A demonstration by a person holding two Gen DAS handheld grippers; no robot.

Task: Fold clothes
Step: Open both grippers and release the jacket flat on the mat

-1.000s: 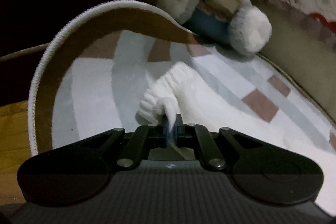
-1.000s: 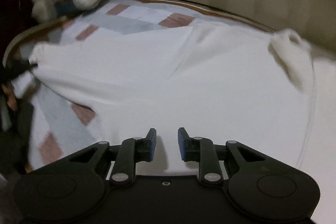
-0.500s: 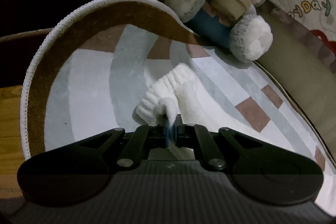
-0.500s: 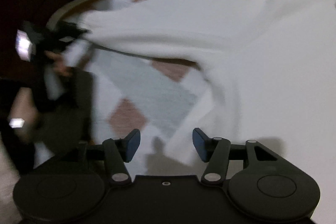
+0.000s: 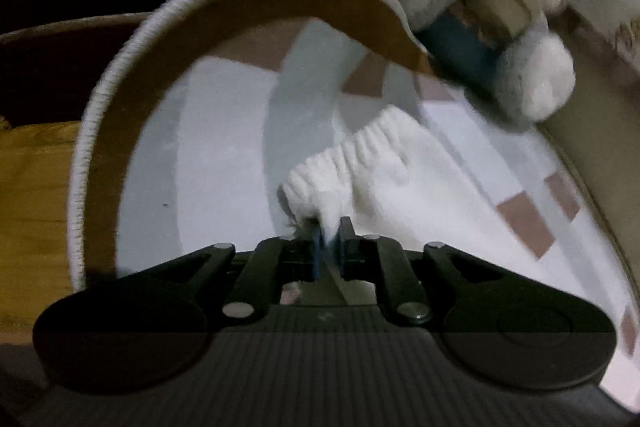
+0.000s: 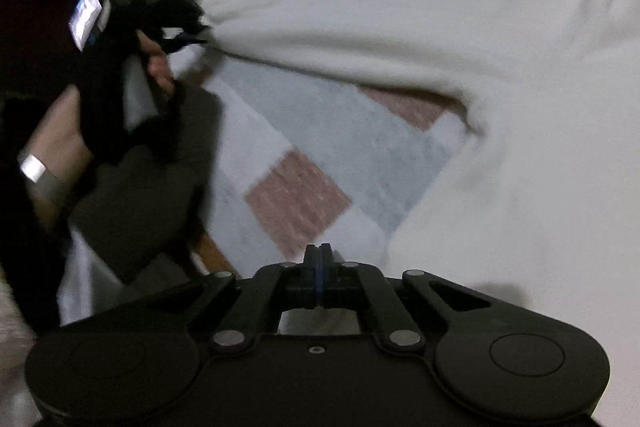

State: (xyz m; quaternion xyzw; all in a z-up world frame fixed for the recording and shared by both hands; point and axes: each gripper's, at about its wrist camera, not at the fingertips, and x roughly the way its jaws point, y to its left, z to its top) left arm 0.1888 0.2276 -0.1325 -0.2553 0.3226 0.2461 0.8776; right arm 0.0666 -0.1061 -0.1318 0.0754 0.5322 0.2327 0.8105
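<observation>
Left wrist view: the left gripper (image 5: 329, 239) has the ribbed cuff (image 5: 340, 163) of a soft white knitted sweater (image 5: 420, 195) between its pads, jaws narrowly apart and opening. The sleeve lies on a checked grey, white and brown rug (image 5: 224, 147), running away toward a grey plush rabbit (image 5: 500, 27).

Right wrist view: the right gripper (image 6: 318, 259) is closed, apparently on nothing, beside the sweater's hem. The sweater looks light and floppy; cuffs and hem corners suit gripping. The sleeve stretches leftward from the body.
</observation>
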